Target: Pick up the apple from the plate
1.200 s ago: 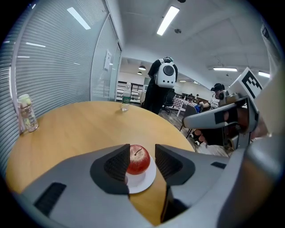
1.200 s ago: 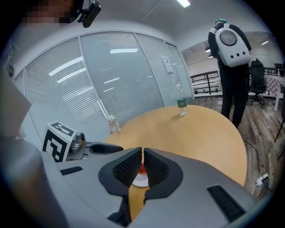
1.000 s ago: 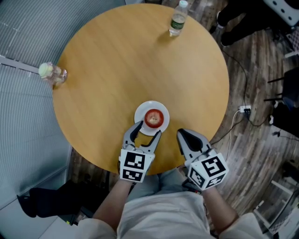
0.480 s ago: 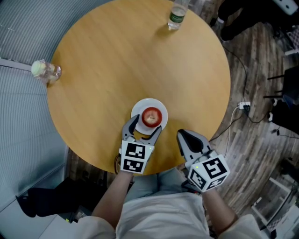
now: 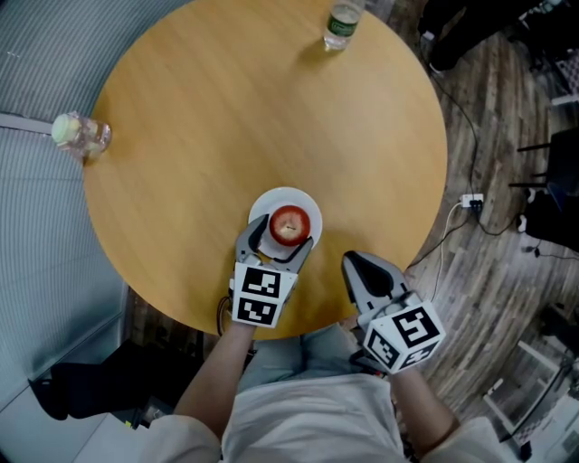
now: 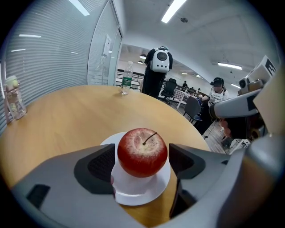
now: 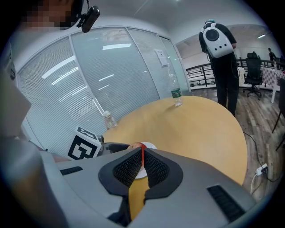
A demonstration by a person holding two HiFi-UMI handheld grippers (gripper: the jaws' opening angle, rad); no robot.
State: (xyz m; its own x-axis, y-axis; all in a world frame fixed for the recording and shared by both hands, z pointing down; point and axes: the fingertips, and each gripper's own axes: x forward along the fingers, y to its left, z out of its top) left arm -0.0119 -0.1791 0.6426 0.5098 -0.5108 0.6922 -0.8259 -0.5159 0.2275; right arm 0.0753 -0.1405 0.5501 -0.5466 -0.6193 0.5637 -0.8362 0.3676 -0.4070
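The round wooden table (image 5: 226,118) has a plain light brown top, and most of it is bare. Near the edge where the person stands there is a small white plate (image 5: 262,206), and the red apple (image 5: 289,223) sits on this plate, stem upward.

The left gripper (image 5: 282,235) points down at the plate. Its jaws are opening, with the apple between them. The two dark pads stand on either side of the fruit and do not press it.

The right gripper (image 5: 355,260) hangs just beside the left one, over the table edge. Its jaws are almost together, with only a thin slit between the pads and nothing in it.

At the far side of the table stands a clear water bottle (image 5: 339,23) with a green label. At the left rim, close to the wall, stands a small clear bottle (image 5: 80,134).

That wall is glass with grey horizontal blinds (image 7: 102,75). The floor (image 5: 488,136) on the other side is dark wood planks, and a cable with a white plug (image 5: 472,201) lies on it.

Further in the room, a person with a white backpack (image 7: 218,40) stands beyond the table. Behind are office chairs (image 6: 169,87) and long ceiling lights (image 6: 173,9).
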